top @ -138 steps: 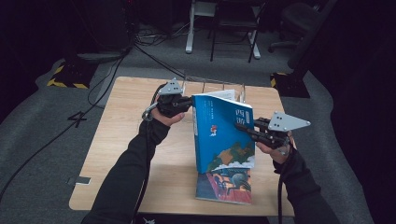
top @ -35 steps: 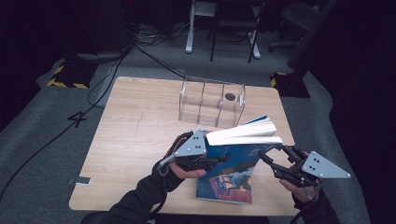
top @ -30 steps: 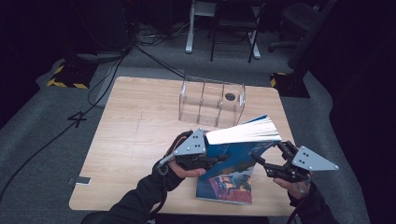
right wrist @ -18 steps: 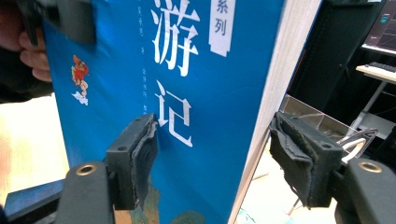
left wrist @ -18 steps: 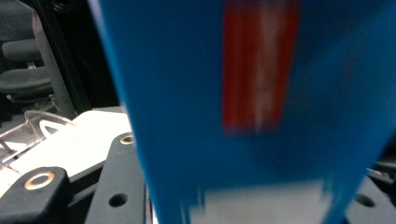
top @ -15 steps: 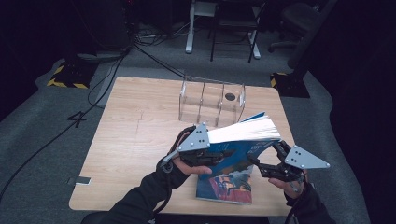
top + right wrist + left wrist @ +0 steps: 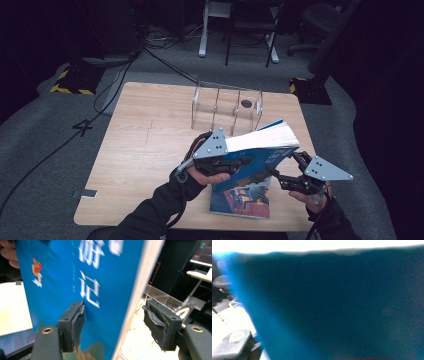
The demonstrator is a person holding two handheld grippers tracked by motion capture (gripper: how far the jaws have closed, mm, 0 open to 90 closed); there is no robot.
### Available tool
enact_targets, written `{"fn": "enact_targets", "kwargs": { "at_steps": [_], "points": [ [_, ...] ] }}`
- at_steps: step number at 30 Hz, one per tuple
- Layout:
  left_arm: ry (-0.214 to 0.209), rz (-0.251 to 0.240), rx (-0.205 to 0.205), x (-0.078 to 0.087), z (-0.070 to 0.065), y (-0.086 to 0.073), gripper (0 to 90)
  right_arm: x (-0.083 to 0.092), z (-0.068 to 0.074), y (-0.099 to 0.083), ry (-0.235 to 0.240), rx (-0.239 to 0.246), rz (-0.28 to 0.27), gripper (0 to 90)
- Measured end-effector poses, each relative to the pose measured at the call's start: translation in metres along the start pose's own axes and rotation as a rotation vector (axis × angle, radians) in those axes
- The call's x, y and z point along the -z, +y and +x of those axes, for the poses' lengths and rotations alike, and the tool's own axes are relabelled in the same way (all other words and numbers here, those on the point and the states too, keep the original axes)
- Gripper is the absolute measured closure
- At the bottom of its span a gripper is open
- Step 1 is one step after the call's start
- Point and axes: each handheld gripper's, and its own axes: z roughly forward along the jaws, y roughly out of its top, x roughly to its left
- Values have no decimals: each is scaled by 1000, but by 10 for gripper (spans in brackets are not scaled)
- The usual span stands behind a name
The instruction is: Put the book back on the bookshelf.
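High view: the left gripper [image 7: 235, 162] grips the raised book [image 7: 260, 150] at its near-left edge, the grey plate on its top level with the white page block. The book is held tilted above the table [image 7: 145, 150], pages up and blue cover facing down toward the person. The right gripper [image 7: 280, 177] reaches in from the right, its jaws at the book's lower right edge; here it cannot be told whether they press on it. A second book [image 7: 240, 200] lies flat on the table, below and between the two grippers, touching neither. A clear rack [image 7: 225, 105] stands upright on the table beyond the fingertips, well apart from both. Left gripper view: the book's blue cover [image 7: 332, 310] lies right against the camera, with the bright page edge along the top; the jaws are hidden behind it, so their spread cannot be read here. Right gripper view: the two black pads [image 7: 75, 325] stand apart with the book's [image 7: 75, 277] edge between them. The left pad lies against, or just beside, the blue cover with its white characters; the right pad is clear of the page edge, with a gap between, so the jaws are open around the book and not clamped. The rack [image 7: 160, 296] shows beyond the right pad.
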Motion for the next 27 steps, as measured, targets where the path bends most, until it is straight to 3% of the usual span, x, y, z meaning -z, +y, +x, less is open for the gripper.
{"fn": "enact_targets", "kwargs": {
  "at_steps": [2, 5, 8, 9, 10, 14, 18, 27],
  "points": [
    [-3, 1, 3, 0, 0, 0, 587, 4, -7, -5, -10, -18, 19, 329],
    [-6, 0, 11, 0, 2, 0, 595, 9, -20, -15, 28, -85, 78, 322],
    [1, 2, 22, 0, 3, 1, 599, 13, -36, -28, 54, -151, 107, 317],
    [1, 2, 22, 0, 3, 1, 601, 13, -36, -28, 54, -151, 107, 317],
    [10, 8, 15, -2, 2, 3, 602, 12, -45, -38, -17, -154, 155, 319],
    [42, 25, 4, -7, 0, 8, 603, 5, -57, -59, -104, -138, 264, 316],
    [59, 34, 1, -11, 1, 10, 604, 1, -68, -76, -113, -188, 315, 308],
    [58, 31, 6, -11, 5, 11, 605, -5, -79, -104, -139, -235, 404, 300]
  ]
}}
